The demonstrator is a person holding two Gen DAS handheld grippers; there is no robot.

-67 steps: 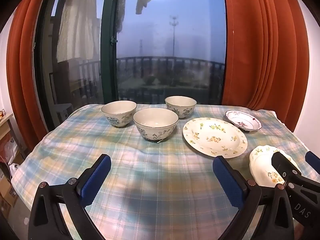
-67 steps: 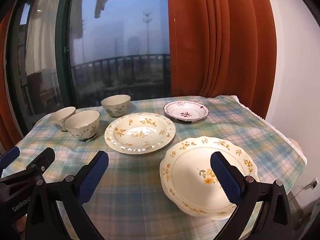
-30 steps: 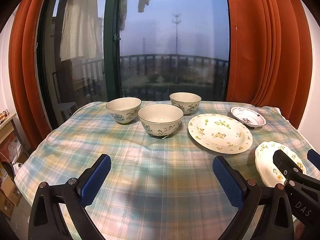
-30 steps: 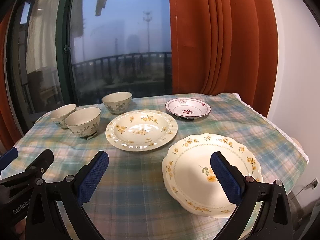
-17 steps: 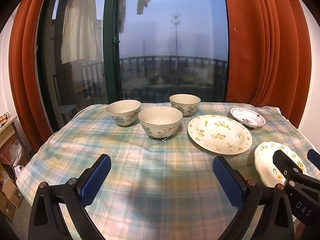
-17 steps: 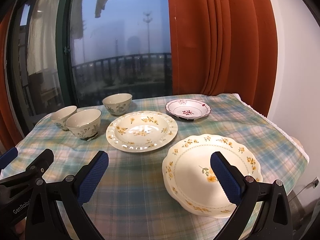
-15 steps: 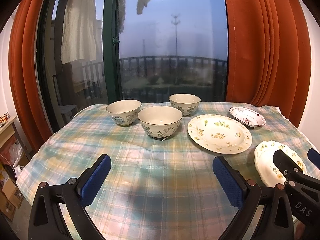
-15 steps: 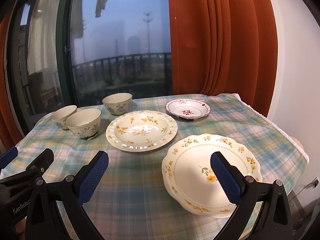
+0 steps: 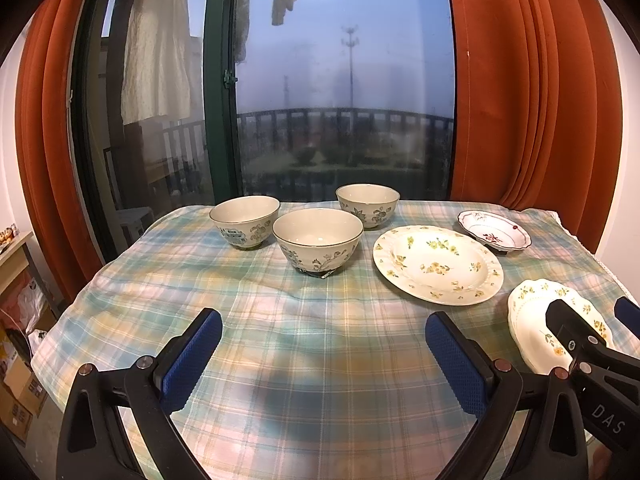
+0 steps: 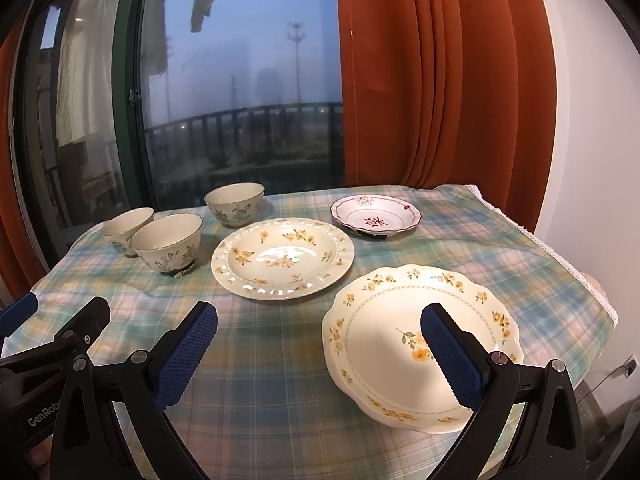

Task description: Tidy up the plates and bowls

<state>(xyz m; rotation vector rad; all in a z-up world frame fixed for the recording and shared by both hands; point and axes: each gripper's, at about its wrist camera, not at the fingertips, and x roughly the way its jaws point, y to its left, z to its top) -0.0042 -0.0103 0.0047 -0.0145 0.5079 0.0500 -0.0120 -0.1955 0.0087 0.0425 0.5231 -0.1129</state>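
Observation:
Three floral bowls stand at the far side of the table: a left bowl (image 9: 245, 221), a middle bowl (image 9: 318, 239) and a back bowl (image 9: 367, 205). A large yellow-flowered plate (image 9: 437, 264) lies right of them. A small red-flowered dish (image 9: 494, 234) sits behind it. A scalloped yellow-flowered plate (image 10: 420, 340) lies near the front right. My left gripper (image 9: 320, 356) is open and empty over the near tablecloth. My right gripper (image 10: 318, 344) is open and empty, its right finger above the scalloped plate.
A plaid tablecloth (image 9: 312, 320) covers the table. Orange curtains (image 9: 532, 92) and a dark window (image 9: 344, 92) stand behind it. The table's right edge (image 10: 576, 268) drops off by a white wall. Boxes (image 9: 16, 392) sit on the floor at left.
Both views have shifted only slightly, tilting up and then back a little. The dishes have not moved and both grippers stay open.

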